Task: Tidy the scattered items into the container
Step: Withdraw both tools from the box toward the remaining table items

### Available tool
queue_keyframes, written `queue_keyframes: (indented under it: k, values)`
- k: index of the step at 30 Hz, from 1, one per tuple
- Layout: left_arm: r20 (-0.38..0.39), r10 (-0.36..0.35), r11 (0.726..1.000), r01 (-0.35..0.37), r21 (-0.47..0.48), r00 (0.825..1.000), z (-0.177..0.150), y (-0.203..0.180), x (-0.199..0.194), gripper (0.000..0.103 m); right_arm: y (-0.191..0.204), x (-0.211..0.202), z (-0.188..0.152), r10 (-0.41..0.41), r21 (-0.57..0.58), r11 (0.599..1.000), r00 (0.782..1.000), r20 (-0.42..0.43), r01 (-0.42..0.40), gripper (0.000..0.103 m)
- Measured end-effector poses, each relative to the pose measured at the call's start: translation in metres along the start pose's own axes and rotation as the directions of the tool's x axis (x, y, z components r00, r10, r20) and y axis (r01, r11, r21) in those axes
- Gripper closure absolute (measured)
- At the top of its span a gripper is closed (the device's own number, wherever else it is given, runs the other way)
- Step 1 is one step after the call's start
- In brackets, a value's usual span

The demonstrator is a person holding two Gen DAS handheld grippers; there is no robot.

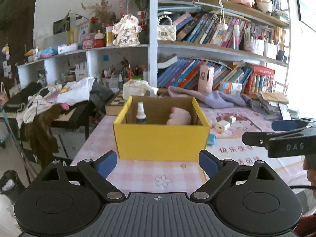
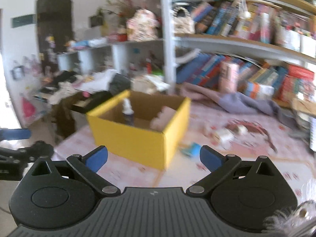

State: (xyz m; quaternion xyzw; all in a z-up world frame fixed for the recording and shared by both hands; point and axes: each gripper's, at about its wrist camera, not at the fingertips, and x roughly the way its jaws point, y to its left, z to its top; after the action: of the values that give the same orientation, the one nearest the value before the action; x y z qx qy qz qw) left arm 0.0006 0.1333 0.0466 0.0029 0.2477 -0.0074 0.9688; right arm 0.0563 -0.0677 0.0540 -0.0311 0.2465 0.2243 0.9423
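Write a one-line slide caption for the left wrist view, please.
Open left gripper faces yellow box holding spray bottle and pink plush.

A pink-clothed table (image 1: 138, 169) bears a yellow box (image 1: 162, 140), white charger (image 1: 222, 126), blue packet (image 1: 211, 139) and purple cloth (image 1: 217, 98).

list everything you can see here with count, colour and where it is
box: 1, yellow cardboard, open top, on the table ahead of both grippers
spray bottle: 1, dark with white cap, upright, inside box at left
plush item: 1, pink, inside box at right
charger-like block: 1, white, on the table right of box
small blue item: 1, blue, on the table by box's right front corner
cloth: 1, lilac, on the table behind box
tablecloth: 1, pink patterned, under everything
bookshelf: 1, white, full of books, behind the table
left gripper: 1, black, blue fingers, open, empty
right gripper: 1, black, blue fingers, open, empty
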Motion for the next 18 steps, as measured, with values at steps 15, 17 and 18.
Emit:
queue_keyframes:
  k: [15, 17, 18]
  values:
    - [-0.101, -0.118, 0.987, 0.128, 0.1, 0.988, -0.022, -0.06, 0.015, 0.011, -0.029, -0.041, -0.061, -0.29, -0.134, 0.948, 0.957, 0.006, 0.288, 0.003]
    - [-0.128, -0.16, 0.976, 0.177, 0.129, 0.979, -0.025, -0.072, 0.018, 0.011, -0.037, -0.046, -0.065, -0.291, -0.099, 0.953, 0.956, -0.022, 0.287, 0.003]
    - [-0.139, -0.182, 0.969, 0.202, 0.144, 0.973, -0.026, -0.079, 0.018, 0.011, -0.043, -0.048, -0.067, -0.285, -0.066, 0.957, 0.958, -0.043, 0.282, 0.003]
